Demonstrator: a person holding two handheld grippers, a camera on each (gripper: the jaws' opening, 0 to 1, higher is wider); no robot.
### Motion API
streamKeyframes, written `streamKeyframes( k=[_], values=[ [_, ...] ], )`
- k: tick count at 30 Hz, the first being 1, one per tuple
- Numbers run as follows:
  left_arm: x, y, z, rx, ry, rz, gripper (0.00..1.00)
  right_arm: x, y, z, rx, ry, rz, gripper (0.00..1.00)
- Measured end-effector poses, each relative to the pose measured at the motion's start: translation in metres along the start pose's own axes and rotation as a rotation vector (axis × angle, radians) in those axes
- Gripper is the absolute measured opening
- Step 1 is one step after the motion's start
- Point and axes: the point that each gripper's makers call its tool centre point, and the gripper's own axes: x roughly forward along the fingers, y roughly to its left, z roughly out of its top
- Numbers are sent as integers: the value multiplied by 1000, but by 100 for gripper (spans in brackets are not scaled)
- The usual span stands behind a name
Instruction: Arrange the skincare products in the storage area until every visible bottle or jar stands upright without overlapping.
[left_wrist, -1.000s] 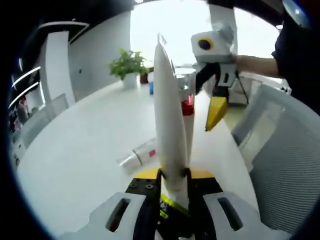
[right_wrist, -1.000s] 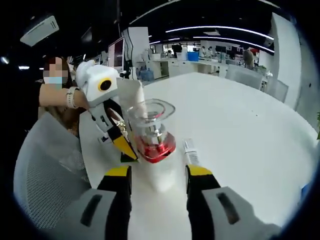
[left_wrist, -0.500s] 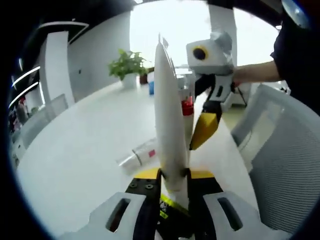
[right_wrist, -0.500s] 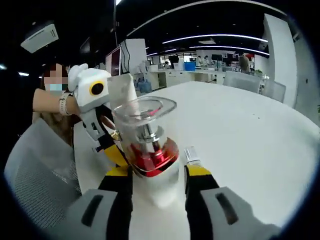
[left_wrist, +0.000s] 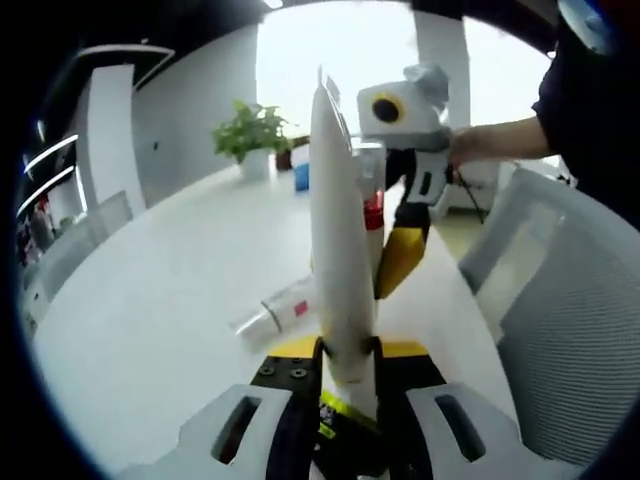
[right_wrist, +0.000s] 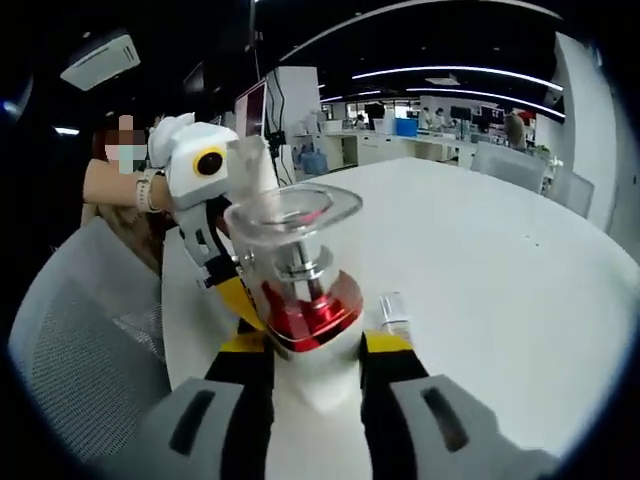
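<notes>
My left gripper (left_wrist: 345, 352) is shut on a tall white tube (left_wrist: 335, 220) and holds it upright over the white table (left_wrist: 150, 300). Just behind the tube stands a white pump bottle (left_wrist: 373, 212) with a red collar and a clear cap. My right gripper (left_wrist: 392, 262) comes in from the right, its yellow finger against that bottle. In the right gripper view the pump bottle (right_wrist: 305, 290) sits between my right gripper's (right_wrist: 316, 350) jaws, which press on both sides of its white body. The left gripper (right_wrist: 240, 292) with its tube (right_wrist: 250, 170) is close behind on the left.
A smaller white tube (left_wrist: 275, 312) with a red band lies flat on the table, also seen as the lying tube (right_wrist: 392, 310). A potted plant (left_wrist: 255, 130) and a blue item (left_wrist: 302, 176) stand at the far end. A mesh chair (left_wrist: 570, 320) borders the table edge.
My right gripper has moved in onto the pump bottle and its jaws have narrowed against the bottle's body. The left gripper keeps the white tube still.
</notes>
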Motion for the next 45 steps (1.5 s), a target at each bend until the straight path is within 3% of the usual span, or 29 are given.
streamKeyframes(
  k=[10,16,25,32,45],
  values=[
    [2,1,0,13,2,2,17,-1,-2,-1,9,10,-12,34],
    [3,2,0,1,-7,-6,17,-3,-1,-4,25,25,-23,45],
    [5,0,1,-13,-15,-10,17,-7,0,-10,44,32,-37,46],
    [7,0,0,-19,-8,-5,17,-12,-4,-3,16,13,-66,34],
    [5,-1,-1,-6,7,-30,17,-9,-1,-1,1,15,-44,32]
  ],
)
